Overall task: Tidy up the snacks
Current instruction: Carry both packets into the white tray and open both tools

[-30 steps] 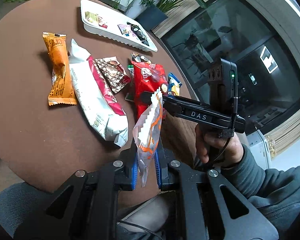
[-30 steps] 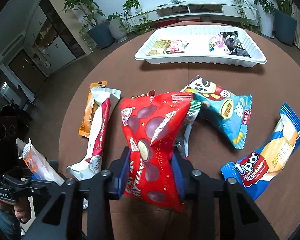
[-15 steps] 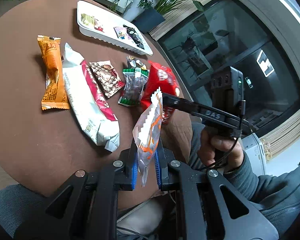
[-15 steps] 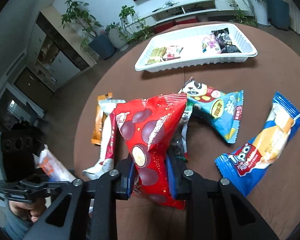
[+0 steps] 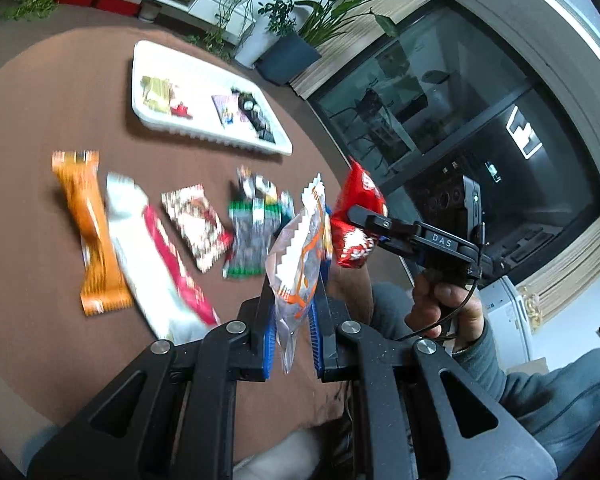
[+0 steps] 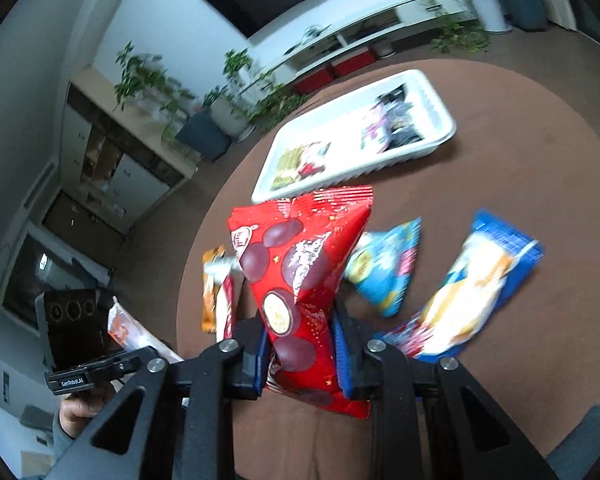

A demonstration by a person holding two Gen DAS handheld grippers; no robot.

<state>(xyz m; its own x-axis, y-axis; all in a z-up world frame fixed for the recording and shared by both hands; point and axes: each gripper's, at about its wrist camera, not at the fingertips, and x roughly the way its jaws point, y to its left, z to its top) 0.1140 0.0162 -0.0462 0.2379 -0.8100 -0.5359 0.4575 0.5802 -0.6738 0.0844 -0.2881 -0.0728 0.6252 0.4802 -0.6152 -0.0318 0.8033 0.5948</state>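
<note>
One white tray [image 5: 148,120] holds four snacks; seven packets lie on the bench [image 5: 40,340]. My left tool [image 5: 294,316] pinches a clear-orange packet [image 5: 300,256] aloft; my right tool [image 6: 300,344] grips a red packet [image 6: 300,264], raised.

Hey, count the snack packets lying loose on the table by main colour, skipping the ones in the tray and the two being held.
Orange packet: 1
White-and-red packet: 1
Brown patterned packet: 1
Green-and-dark packet: 1
Blue, the light blue packet and the blue-and-yellow packet: 2
Total: 6
</note>
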